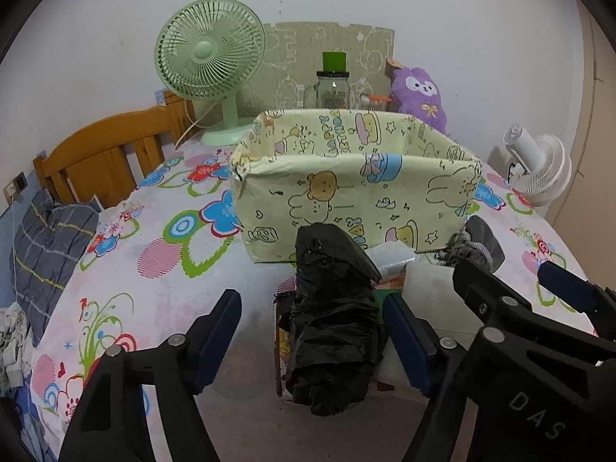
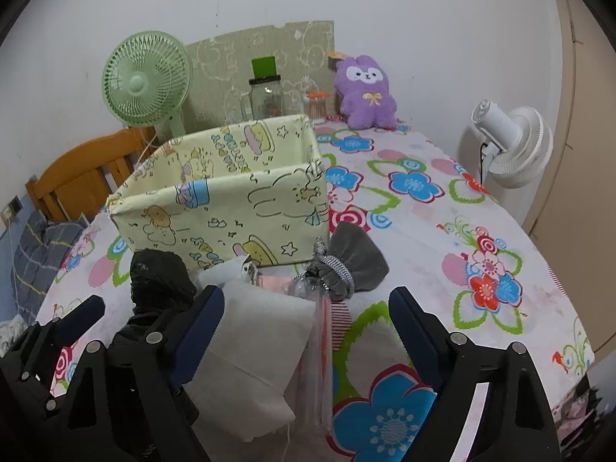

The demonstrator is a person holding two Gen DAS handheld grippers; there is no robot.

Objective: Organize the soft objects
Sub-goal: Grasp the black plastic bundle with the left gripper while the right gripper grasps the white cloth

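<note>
Floral bedsheet [image 2: 419,208] carries a cartoon-print storage box [image 1: 358,196]; left gripper [image 1: 313,331] gapes around a black plastic bag [image 1: 333,331], right gripper [image 2: 306,327] wide over white cloth [image 2: 258,346].

Right gripper [image 1: 535,292] reads "DAS"

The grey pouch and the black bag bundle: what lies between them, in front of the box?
A folded white cloth and a clear plastic bag lie between the black bag bundle and grey pouch; the right wrist view shows it.

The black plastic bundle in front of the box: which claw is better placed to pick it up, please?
Left. The black plastic bundle lies centred between the open left claw fingers, while the open right claw straddles the white cloth beside it.
</note>
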